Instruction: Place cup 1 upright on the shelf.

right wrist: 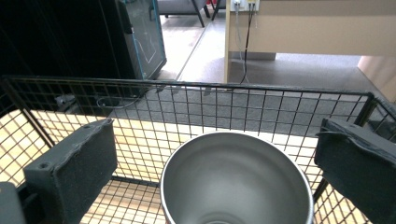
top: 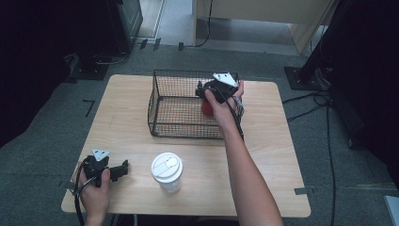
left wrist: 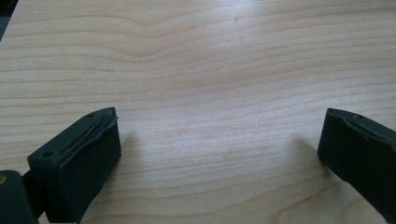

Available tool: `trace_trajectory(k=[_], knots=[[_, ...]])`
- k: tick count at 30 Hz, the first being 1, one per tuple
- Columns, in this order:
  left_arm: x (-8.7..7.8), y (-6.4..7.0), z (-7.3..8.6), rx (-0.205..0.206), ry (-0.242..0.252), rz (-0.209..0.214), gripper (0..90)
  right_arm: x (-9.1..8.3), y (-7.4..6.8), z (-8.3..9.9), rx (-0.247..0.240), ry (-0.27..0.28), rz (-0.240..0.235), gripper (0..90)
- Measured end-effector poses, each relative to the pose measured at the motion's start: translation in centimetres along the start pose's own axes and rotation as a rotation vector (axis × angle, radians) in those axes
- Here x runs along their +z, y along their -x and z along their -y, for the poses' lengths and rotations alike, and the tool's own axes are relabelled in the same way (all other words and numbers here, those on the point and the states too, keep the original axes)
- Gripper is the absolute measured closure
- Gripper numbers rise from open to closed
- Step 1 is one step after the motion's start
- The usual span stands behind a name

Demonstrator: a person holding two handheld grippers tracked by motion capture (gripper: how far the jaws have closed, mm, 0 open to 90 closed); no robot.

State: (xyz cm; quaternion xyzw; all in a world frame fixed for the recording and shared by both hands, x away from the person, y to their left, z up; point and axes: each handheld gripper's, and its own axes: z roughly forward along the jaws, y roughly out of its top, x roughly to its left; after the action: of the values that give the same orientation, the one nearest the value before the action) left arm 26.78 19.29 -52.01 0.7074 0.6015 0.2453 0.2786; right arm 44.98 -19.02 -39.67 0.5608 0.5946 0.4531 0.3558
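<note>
My right claw (right wrist: 215,158) gapes apart over the steel cup (right wrist: 236,179) in the wire basket (top: 160,89), upper centre; my left claw (left wrist: 219,154) spreads wide on the tabletop (left wrist: 210,60).

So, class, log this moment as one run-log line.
left gripper: open, on table | right gripper: open around red cup, inside wire basket | lidded cup: untouched

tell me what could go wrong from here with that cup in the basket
1. The right gripper is open with its fingers either side of the cup, not touching; pulling away carelessly might clip the rim and tip it.
2. The cup stands close to the basket wall, so a finger may snag the wire.
3. The lidded cup stands near the forearm's path back.
</note>
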Motion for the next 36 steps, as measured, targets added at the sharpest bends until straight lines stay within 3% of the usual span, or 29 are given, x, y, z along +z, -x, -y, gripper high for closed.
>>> trace_trajectory(k=[12,36], knots=[[0.0,0.0,0.0,-0.002,0.002,0.000,0.0,-3.0,-0.5,-0.6,-0.033,0.028,-0.048,0.0],[0.0,0.0,0.0,-0.004,0.004,0.000,0.0,-9.9,-1.6,1.9,-0.087,0.062,-0.144,0.0]])
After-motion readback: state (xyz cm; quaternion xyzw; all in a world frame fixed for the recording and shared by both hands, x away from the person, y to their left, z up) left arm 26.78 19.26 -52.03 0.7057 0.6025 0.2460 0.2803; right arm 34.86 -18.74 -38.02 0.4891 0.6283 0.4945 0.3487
